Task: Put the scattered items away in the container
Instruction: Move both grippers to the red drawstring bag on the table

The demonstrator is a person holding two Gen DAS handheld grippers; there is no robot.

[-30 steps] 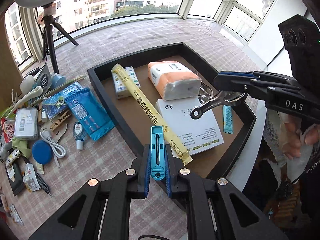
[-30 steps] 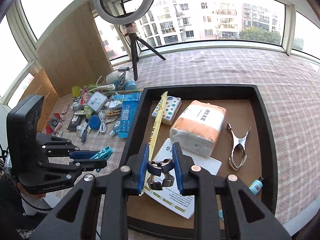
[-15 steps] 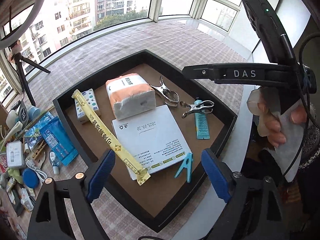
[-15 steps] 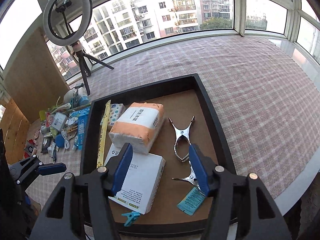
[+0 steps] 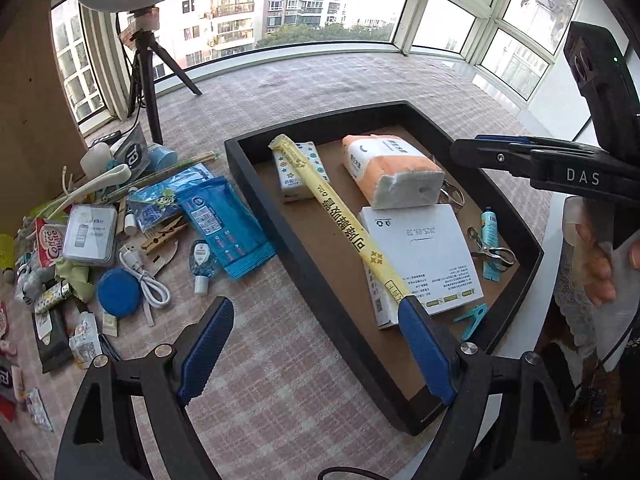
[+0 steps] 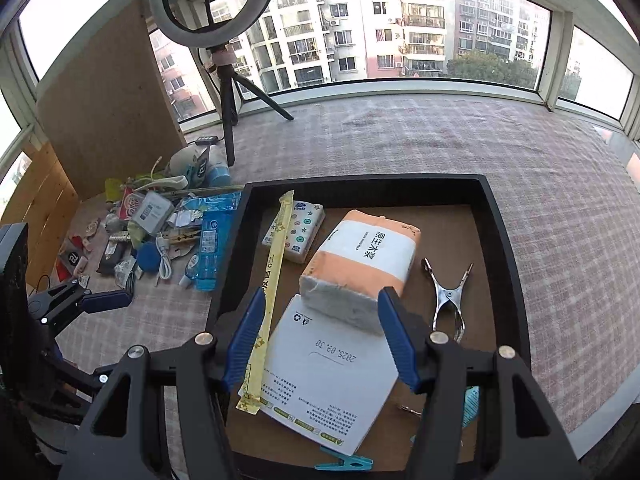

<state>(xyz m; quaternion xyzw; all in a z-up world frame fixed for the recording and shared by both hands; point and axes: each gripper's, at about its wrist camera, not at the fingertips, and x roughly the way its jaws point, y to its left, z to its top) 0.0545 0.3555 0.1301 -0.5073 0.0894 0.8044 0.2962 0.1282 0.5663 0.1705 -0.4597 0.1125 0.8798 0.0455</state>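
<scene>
The black tray (image 5: pixel 516 216) sits on the checked cloth (image 5: pixel 320 80), its long axis running from near to far, and already holds a long yellow packet (image 5: pixel 336 216) lying lengthwise, a small tissue pack (image 6: pixel 294 230), an orange tissue pack (image 6: pixel 360 268), a white box (image 6: pixel 332 376), a steel clamp (image 6: pixel 448 300), a blue tube (image 5: pixel 490 240) and a turquoise peg (image 5: pixel 470 320). The left gripper (image 5: pixel 316 356), its jaws closing slightly from wide with nothing between them, hangs over the tray's near left corner. The right gripper (image 6: pixel 320 340) stands wide and empty above the white box and orange pack. Left of the tray the scattered items (image 5: pixel 120 240) crowd together: blue wipes packet (image 5: pixel 224 224), white cable (image 5: pixel 144 276), blue round lid (image 5: pixel 118 292), wooden peg (image 5: pixel 164 234).
</scene>
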